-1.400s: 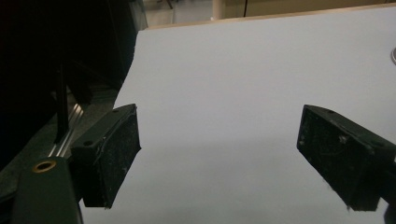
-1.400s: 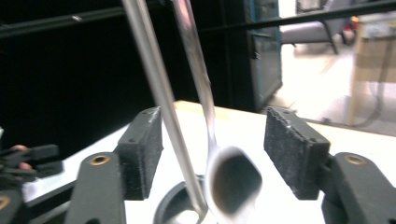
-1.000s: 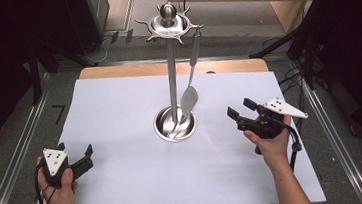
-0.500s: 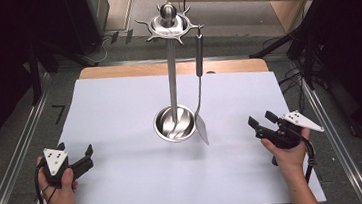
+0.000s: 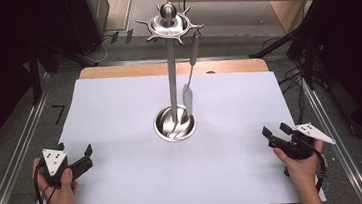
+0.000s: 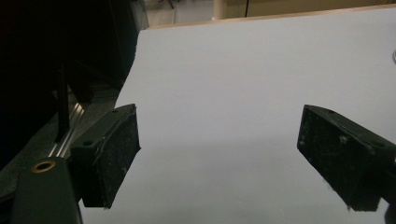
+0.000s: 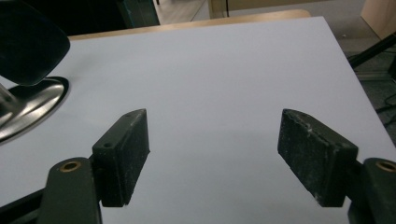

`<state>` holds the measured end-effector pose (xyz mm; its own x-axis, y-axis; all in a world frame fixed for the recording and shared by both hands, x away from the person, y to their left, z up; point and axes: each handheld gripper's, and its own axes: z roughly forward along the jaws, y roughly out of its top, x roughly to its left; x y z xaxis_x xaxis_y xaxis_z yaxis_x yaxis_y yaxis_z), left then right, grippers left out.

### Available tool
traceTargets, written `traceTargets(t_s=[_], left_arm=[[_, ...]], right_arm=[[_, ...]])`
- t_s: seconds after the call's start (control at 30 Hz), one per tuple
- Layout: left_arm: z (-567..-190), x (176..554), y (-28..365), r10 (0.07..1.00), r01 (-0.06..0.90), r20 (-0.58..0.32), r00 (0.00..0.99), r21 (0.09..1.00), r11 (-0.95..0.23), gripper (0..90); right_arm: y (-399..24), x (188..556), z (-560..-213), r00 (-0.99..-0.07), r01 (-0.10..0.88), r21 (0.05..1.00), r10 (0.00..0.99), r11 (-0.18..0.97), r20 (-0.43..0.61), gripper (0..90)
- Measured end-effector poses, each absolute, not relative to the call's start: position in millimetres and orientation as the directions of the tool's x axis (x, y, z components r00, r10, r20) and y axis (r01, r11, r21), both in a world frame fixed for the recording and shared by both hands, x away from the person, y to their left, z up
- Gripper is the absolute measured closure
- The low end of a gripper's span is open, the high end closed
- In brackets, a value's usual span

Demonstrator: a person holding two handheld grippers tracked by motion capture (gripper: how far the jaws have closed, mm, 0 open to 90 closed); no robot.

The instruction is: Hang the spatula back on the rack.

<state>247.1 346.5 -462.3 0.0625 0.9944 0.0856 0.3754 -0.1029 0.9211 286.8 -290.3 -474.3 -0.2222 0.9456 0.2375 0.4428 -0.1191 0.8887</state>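
Observation:
A steel utensil stand (image 5: 170,58) with a round dish base (image 5: 174,124) rises from the middle of the white table (image 5: 120,113). A metal spatula (image 5: 190,73) hangs from a hook on the stand's crown, its blade tilted in toward the pole. My left gripper (image 5: 76,151) rests open at the front left corner, nothing between its pads (image 6: 114,156). My right gripper (image 5: 276,132) is open at the front right, empty; its own view shows the stand's base (image 7: 28,105) and the dark spatula blade (image 7: 30,44) at far left.
A wooden strip (image 5: 131,70) runs along the table's far edge. Aluminium rails (image 5: 20,147) flank both sides, and cables (image 5: 292,78) lie on the floor at right. Bare white surface lies between the grippers and the stand.
The right gripper has drawn back from the spatula to the front right corner. The hanging spatula swung out to the right and is swinging back toward the pole. The left gripper stayed put.

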Motion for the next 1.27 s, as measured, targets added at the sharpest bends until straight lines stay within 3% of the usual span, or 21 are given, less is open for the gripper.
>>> traceTargets(t_s=[0.5,1.27], left_arm=[[-462.2,247.1,346.5,0.994,0.378,0.085,0.062,0.920,-0.102,13.8],[-462.0,248.3,347.7,0.995,0.389,0.075,0.062,0.916,-0.093,13.8]], right_arm=[[-313.5,270.1,-483.9,-0.121,0.472,0.869,0.966,-0.147,0.229,23.7],[-311.1,275.3,-487.9,-0.104,0.506,0.851,0.970,-0.139,0.220,23.5]])
